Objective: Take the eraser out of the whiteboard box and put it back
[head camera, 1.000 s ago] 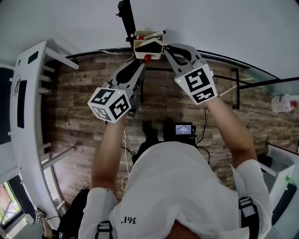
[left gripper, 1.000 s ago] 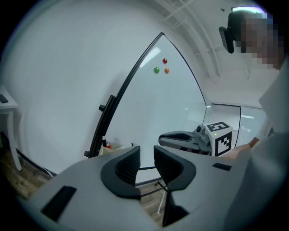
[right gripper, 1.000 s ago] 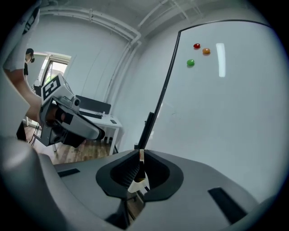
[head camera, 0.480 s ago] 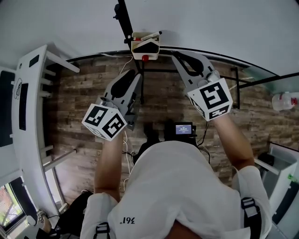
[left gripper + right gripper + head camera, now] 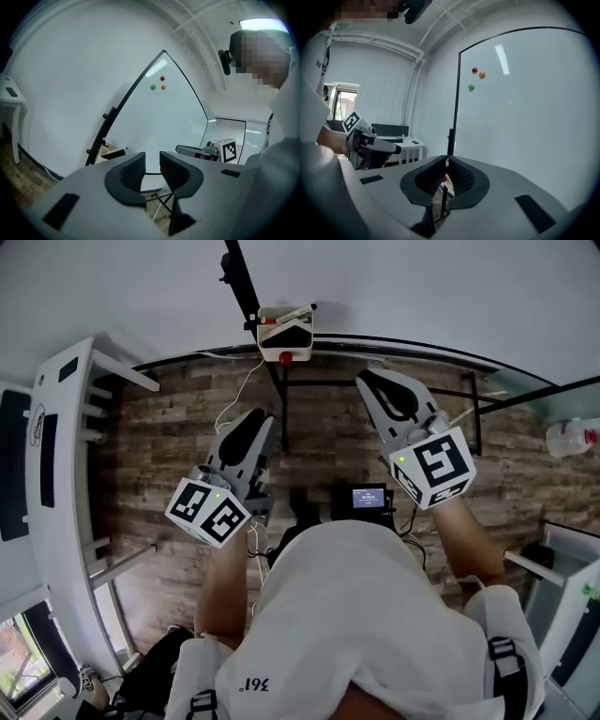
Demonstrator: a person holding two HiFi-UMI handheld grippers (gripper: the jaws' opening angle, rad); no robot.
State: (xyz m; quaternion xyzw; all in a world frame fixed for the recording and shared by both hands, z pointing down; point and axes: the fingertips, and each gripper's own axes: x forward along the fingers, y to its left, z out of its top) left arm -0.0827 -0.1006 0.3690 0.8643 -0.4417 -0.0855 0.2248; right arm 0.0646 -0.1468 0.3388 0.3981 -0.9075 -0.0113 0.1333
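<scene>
The cream whiteboard box (image 5: 284, 322) hangs on the whiteboard's lower edge, with a red knob under it. The black eraser (image 5: 287, 336) lies inside it. In the left gripper view the box (image 5: 108, 151) shows at the board's foot, left of the jaws. My left gripper (image 5: 253, 420) hangs well short of the box, its jaws a narrow gap apart with nothing between them (image 5: 152, 159). Right of the box and also clear of it, my right gripper (image 5: 367, 379) has its tips together and holds nothing (image 5: 446, 161).
The whiteboard (image 5: 164, 117) carries red, green and orange magnets (image 5: 474, 70) high up. A white desk (image 5: 56, 456) stands at the left over the wood floor. A small lit screen (image 5: 368, 498) sits below the grippers. A plastic bottle (image 5: 572, 444) lies at the far right.
Both grippers have drawn back from the box toward the person. The right gripper's tips, earlier right beside the box, now stand apart from it.
</scene>
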